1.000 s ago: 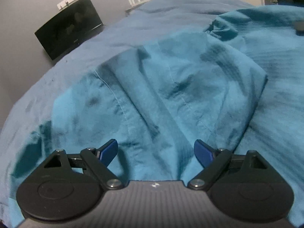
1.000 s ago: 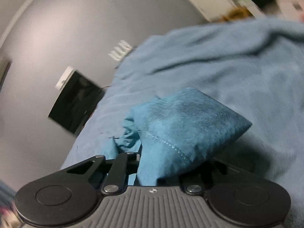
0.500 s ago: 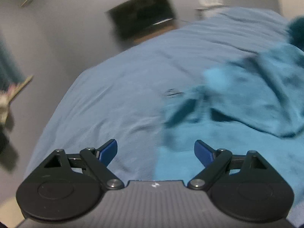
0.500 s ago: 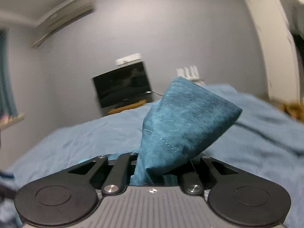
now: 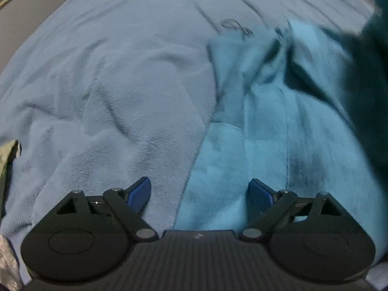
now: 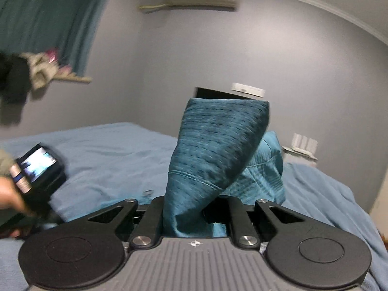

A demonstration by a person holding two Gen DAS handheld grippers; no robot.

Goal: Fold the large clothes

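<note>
A teal garment lies crumpled on the bed's blue blanket, filling the right half of the left wrist view. My left gripper is open and empty, low over the garment's left edge. My right gripper is shut on a bunched fold of the same teal garment and holds it lifted above the bed; its fingertips are hidden by the cloth. The left gripper's body shows at the left of the right wrist view, held in a hand.
The blue blanket covers the whole bed. A dark TV stands by the far grey wall, partly behind the lifted cloth. A white router sits at the right. Clothes hang by teal curtains at the left.
My right gripper has lifted the held fold higher and swung its view up toward the wall. My left gripper has moved left off the garment's middle to its left edge, still open.
</note>
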